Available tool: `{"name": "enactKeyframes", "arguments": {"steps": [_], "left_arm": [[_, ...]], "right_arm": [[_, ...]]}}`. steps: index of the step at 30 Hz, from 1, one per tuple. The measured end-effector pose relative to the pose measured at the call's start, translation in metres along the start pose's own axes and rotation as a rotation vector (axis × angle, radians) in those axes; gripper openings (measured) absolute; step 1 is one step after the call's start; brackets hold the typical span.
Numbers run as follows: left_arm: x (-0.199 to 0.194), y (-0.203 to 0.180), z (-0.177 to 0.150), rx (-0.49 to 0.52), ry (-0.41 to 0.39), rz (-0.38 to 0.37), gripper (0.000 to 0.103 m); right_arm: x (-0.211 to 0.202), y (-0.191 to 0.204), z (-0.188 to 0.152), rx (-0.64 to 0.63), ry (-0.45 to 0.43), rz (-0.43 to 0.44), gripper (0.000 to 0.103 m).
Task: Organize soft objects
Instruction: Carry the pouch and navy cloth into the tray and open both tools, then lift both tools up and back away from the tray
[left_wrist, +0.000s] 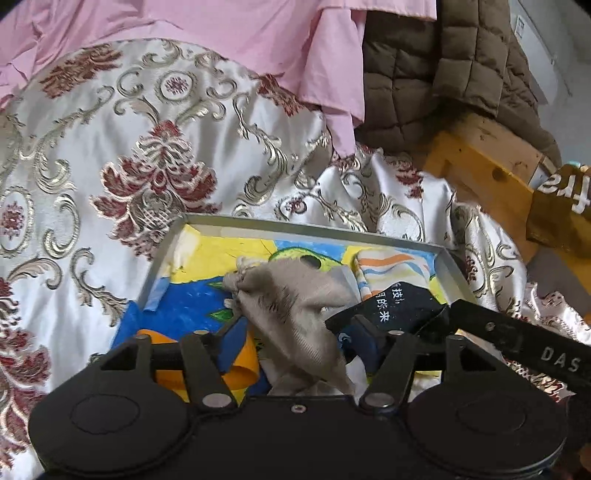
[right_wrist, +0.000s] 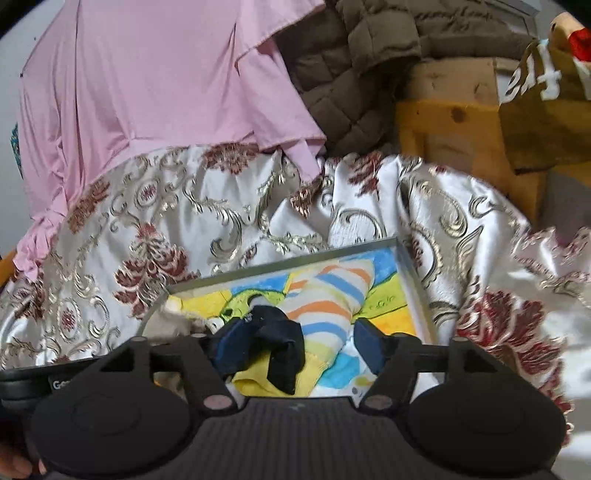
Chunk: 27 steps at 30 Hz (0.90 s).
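Left wrist view: the left tongs (left_wrist: 301, 341) stand open over a metal tray (left_wrist: 164, 254) on a brocade cloth (left_wrist: 110, 155). A grey cloth (left_wrist: 295, 299) lies loose between the pads; its lower end is hidden behind the housing. A black sock (left_wrist: 399, 302) partly covers a striped sock (left_wrist: 388, 269).

Right wrist view: the right tongs (right_wrist: 295, 347) are open. The black sock (right_wrist: 284, 354) hangs by the left pad (right_wrist: 227, 347), whether touching is unclear. The grey cloth (right_wrist: 166, 325) is mostly hidden.

Tray (left_wrist: 456, 269) crowded with socks (right_wrist: 328, 295); bedspread (left_wrist: 110, 147) beyond clear.
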<state>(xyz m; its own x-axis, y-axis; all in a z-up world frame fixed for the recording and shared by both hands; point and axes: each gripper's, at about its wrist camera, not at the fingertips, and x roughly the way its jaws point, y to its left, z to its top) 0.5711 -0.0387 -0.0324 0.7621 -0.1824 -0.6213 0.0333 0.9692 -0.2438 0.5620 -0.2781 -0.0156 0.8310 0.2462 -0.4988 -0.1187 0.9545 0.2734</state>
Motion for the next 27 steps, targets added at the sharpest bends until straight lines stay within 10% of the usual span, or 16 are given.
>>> {"name": "enactKeyframes", "arguments": {"steps": [10,27], "left_arm": [[-0.087,-0.007,-0.002,0.011,-0.149,0.027,0.091],[-0.246,-0.037,-0.053,0.027,-0.358,0.032,0.102]], "right_arm": [[-0.08,0.012,0.01,-0.022,-0.152,0.029,0.102],[-0.218,0.047,-0.034,-0.139,-0.289,0.041,0.103]]}}
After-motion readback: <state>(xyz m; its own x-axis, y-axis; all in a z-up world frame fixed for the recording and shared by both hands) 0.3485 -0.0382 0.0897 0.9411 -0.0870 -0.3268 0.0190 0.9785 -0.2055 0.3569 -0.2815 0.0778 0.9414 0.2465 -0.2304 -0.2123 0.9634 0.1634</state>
